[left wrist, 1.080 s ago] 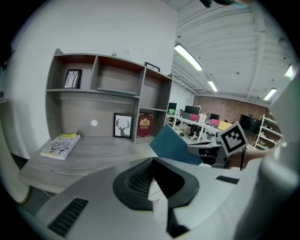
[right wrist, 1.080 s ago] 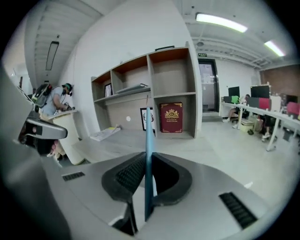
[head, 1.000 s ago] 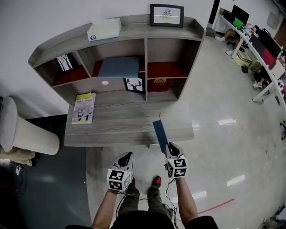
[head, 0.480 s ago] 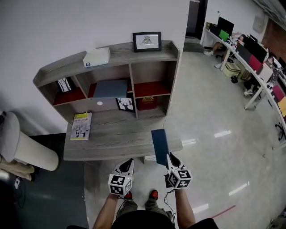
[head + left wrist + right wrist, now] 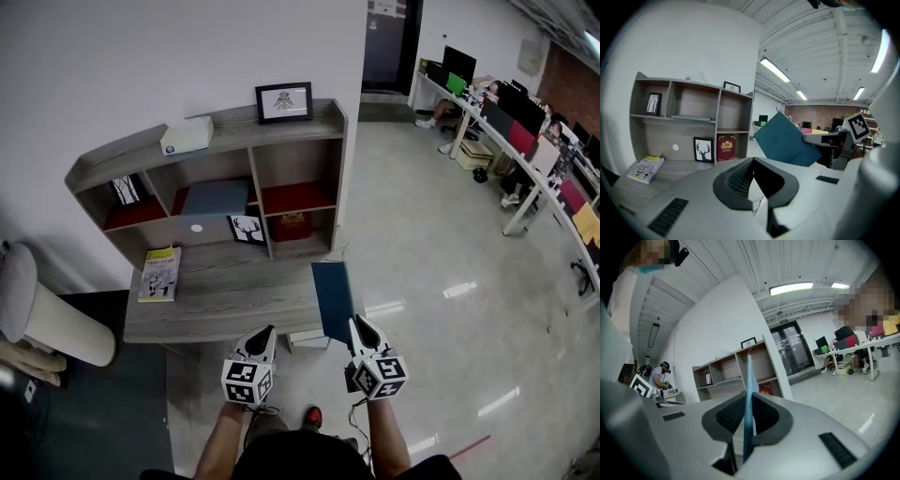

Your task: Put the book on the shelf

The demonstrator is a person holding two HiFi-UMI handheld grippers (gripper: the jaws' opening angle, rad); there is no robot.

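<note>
The thin blue book (image 5: 331, 295) stands on edge in my right gripper (image 5: 354, 324), which is shut on its near end. It hangs in the air over the front right corner of the grey desk (image 5: 225, 292). In the right gripper view the book (image 5: 749, 376) is edge-on between the pads, pointing at the grey shelf unit (image 5: 736, 369). My left gripper (image 5: 266, 334) floats beside it to the left, jaws together and holding nothing. From the left gripper view (image 5: 752, 161) the book (image 5: 785, 140) shows tilted at the right. The shelf unit (image 5: 253, 127) stands against the wall.
A yellow-green booklet (image 5: 157, 274) lies on the desk's left. The compartments hold a deer picture (image 5: 247, 229), a red book (image 5: 292, 225) and a grey-blue slab (image 5: 214, 199). A frame (image 5: 283, 101) and a white box (image 5: 186, 137) sit on top. A white cylinder (image 5: 37, 319) stands at the left.
Both grippers have risen, the right one carrying the book up from the desk's front edge. The shelf now looks smaller and farther off in the head view.
</note>
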